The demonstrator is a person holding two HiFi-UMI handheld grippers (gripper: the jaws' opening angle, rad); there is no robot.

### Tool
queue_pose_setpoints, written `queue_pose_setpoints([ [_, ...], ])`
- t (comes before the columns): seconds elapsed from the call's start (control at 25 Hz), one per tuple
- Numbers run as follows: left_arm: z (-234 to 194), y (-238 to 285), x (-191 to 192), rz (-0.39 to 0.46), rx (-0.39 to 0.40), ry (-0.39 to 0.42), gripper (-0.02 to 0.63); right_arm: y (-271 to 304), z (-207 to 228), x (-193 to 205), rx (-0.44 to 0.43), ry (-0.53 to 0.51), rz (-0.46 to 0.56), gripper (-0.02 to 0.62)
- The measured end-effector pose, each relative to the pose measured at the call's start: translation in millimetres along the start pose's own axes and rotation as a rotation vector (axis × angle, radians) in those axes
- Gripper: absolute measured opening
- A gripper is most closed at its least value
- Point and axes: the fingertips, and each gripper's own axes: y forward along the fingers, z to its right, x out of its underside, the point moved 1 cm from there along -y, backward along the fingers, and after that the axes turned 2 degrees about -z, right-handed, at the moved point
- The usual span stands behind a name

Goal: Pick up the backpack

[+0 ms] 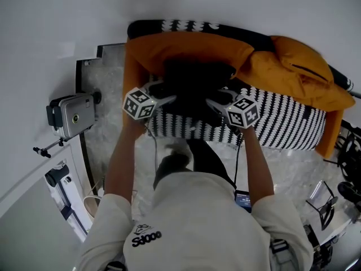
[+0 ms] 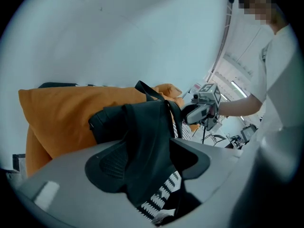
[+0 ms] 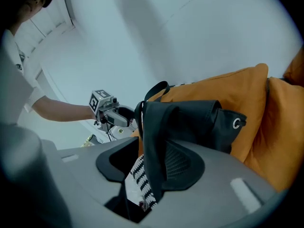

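The black backpack (image 1: 197,86) sits on the sofa (image 1: 282,123) seat, near its front edge and against an orange cushion (image 1: 169,49) at the back. The left claw (image 2: 149,164) stands spread around a strap (image 2: 147,137). The right claw (image 3: 152,164) stands spread around the second strap (image 3: 153,141). Each strap lies against one pad only.

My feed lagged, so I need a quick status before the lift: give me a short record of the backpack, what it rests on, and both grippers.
backpack: black, resting on sofa, against orange cushion
left gripper: jaws apart, left-side strap between them
right gripper: jaws apart, right-side strap between, lying on one pad
lift: not yet begun
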Motion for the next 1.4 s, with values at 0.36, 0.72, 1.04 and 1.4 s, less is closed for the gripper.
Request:
queue_pose_setpoints([
  [0.36, 25.0, 21.3, 2.3, -0.012, 0.168, -0.044, 0.232, 11.2, -7.0, 2.2, -0.04, -0.007, 0.042, 0.177],
  [0.72, 31.1, 57.9, -3.6, 0.007, 0.074, -0.08, 0.194, 30.5, -3.1, 0.2, 0.007, 0.002, 0.045, 0.133],
  [1.04, 24.2, 53.7, 1.9, -0.005, 0.016, -0.074, 0.114, 36.2, -2.9, 1.4, 0.058, -0.009, 0.051, 0.061],
  [1.4, 40.2, 45.0, 7.7, -0.01, -0.022, -0.036, 0.072, 27.8, -18.7, 9.0, 0.09, -0.041, 0.026, 0.043],
])
